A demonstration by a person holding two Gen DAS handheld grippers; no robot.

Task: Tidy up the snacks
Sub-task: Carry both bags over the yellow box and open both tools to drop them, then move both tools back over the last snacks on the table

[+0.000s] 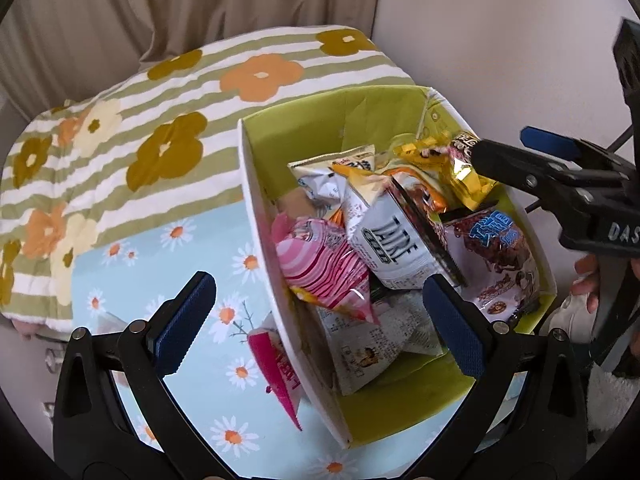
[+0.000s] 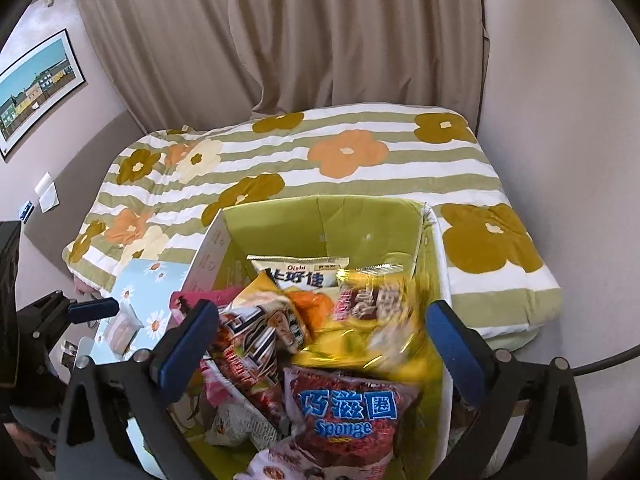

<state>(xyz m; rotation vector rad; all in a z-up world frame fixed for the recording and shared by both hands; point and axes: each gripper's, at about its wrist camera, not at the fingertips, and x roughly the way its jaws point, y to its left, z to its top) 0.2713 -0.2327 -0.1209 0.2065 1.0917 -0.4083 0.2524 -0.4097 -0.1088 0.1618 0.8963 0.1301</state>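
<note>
Left tool [image 1: 316, 320]: mine, jaws wide apart, gripping nothing — it straddles the box's near white wall.
Right tool [image 2: 320, 336]: mine, jaws spread wide, nothing between the pads, above the snack pile.
Box [image 1: 256, 184]: green inside, white outside, on the daisy-print counter [image 1: 192, 248].
Snacks: heaped in the box — yellow bag [image 2: 372, 320] blurred, Sponge bag [image 2: 348, 408] near me, pink striped bag [image 1: 320, 268].
Outside box: pink packet [image 1: 276, 364] on the counter, touching the wall.
Behind: floral quilt [image 2: 360, 160].
</note>
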